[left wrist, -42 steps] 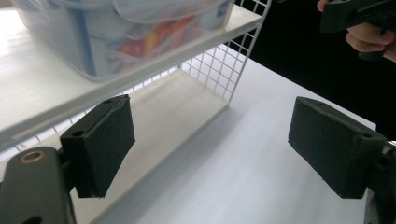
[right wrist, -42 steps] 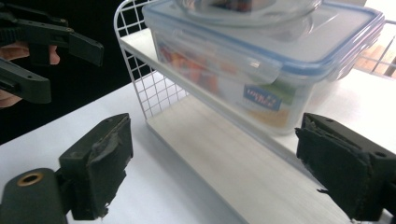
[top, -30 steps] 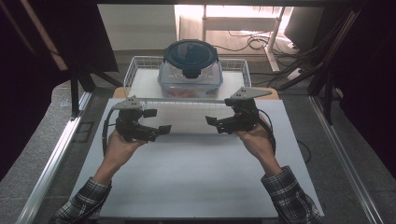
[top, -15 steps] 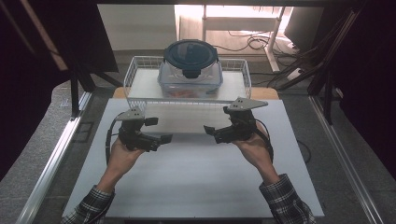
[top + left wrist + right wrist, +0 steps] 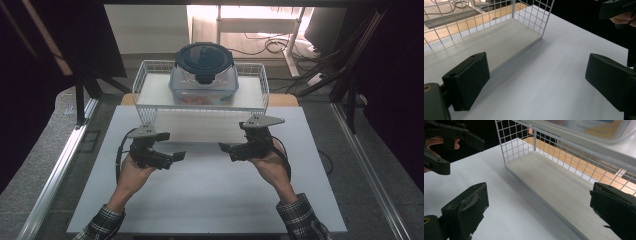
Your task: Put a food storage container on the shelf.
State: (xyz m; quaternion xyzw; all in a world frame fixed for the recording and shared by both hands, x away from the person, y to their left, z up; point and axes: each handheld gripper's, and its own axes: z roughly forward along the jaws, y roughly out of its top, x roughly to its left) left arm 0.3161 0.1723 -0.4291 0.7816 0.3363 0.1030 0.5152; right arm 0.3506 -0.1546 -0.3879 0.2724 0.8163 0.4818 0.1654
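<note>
Container (image 5: 204,75) on wire rack (image 5: 145,85), both grippers (image 5: 172,157) (image 5: 227,149) before it

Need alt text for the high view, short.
A person's two hands each hold an open black gripper, left gripper and right gripper, facing each other above a white table. Behind them stands a white wire rack carrying a clear container with a dark round lid.

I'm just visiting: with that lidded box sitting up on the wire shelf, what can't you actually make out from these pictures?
- What is inside the container: high view, the dark lid covers it; only something orange shows through the wall.
- The container's label: right gripper view, cut off by the top edge and blurred.
- The wire rack, lower shelf: high view, the upper shelf hides it.
- The left claw and right claw: too small there to see their pads.
</note>
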